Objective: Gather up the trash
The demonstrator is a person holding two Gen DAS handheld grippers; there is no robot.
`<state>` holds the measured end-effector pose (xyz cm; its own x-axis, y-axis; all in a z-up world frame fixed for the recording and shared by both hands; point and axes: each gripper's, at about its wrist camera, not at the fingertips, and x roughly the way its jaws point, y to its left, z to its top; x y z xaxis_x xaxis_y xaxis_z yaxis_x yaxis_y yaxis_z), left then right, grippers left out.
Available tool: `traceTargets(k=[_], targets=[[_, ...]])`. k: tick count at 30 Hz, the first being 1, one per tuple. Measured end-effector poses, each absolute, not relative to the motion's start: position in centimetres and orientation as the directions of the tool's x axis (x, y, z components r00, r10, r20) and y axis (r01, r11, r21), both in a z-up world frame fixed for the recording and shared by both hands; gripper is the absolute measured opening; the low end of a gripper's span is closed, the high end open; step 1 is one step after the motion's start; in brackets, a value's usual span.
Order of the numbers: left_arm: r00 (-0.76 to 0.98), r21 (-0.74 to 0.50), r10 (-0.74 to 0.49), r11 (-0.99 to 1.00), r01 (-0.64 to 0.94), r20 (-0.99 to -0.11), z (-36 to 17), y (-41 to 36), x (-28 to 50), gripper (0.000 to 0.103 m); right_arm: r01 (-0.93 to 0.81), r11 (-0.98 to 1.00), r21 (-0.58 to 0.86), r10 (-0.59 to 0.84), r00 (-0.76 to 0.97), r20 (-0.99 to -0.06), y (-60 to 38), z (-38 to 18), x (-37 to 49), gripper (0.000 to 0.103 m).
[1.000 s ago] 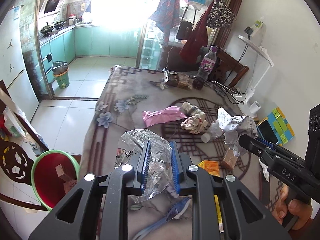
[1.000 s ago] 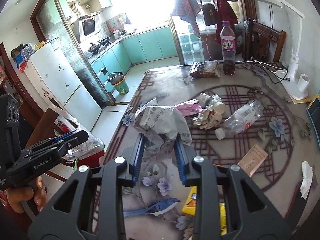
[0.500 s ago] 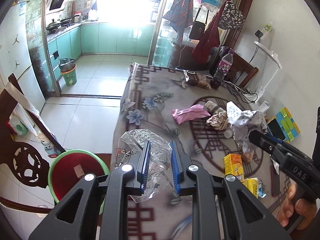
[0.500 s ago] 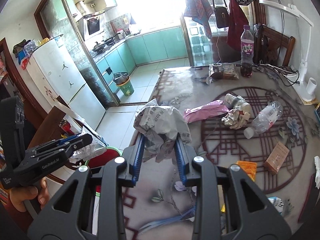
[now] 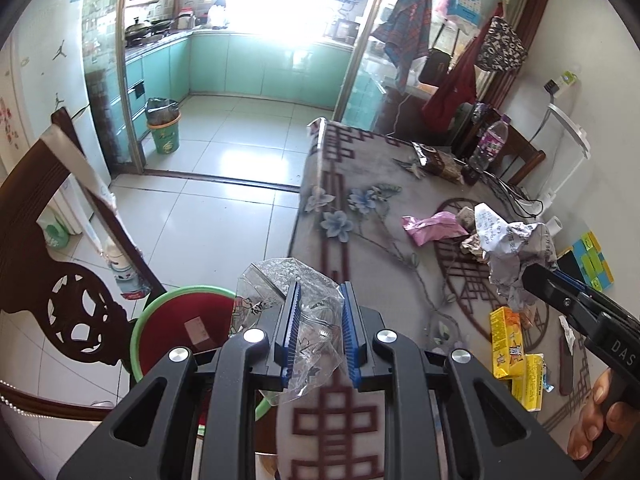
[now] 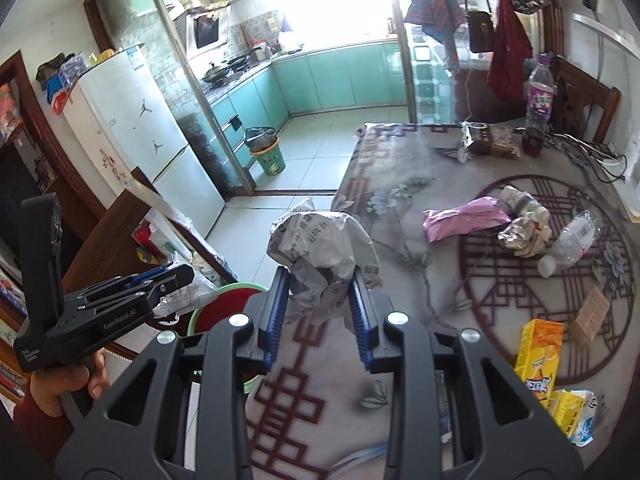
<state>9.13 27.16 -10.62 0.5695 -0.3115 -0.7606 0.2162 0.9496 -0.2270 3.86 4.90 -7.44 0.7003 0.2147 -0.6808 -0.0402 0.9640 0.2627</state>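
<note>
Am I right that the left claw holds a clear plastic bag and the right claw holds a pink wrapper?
Not quite. The left claw does hold the clear plastic bag, but the right claw holds crumpled printed paper; the pink wrapper lies on the table, as the right wrist view shows.

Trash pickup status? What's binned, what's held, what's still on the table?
Binned: one small scrap shows in the red bin with green rim. In hand: left gripper shut on a clear crinkled plastic bag, right gripper shut on a crumpled printed paper wad, both near the table edge by the bin. Left: pink wrapper, empty clear bottle, yellow cartons.
</note>
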Motion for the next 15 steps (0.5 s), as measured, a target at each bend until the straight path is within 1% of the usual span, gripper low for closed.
traceTargets(k=[7, 10, 15], targets=[[0.551, -0.222, -0.264, 0.965, 0.143, -0.791, -12.8, 31.7, 10.1, 0.018, -0.112, 0.955, 0.276, 0.279, 0.658, -0.699, 9.1, -8.4, 5.6, 0.03], [0.541, -0.216, -0.242, 0.97, 0.112, -0.805, -13.6, 33.4, 10.6, 0.018, -0.153, 0.946, 0.286, 0.317, 0.62, -0.718, 11.2, -9.4, 6.4, 0.03], [0.527, -0.213, -0.219, 0.974, 0.073, -0.821, -14.8, 35.6, 11.2, 0.018, -0.212, 0.942, 0.258, 0.334, 0.563, -0.756, 14.6, -11.3, 7.5, 0.03]])
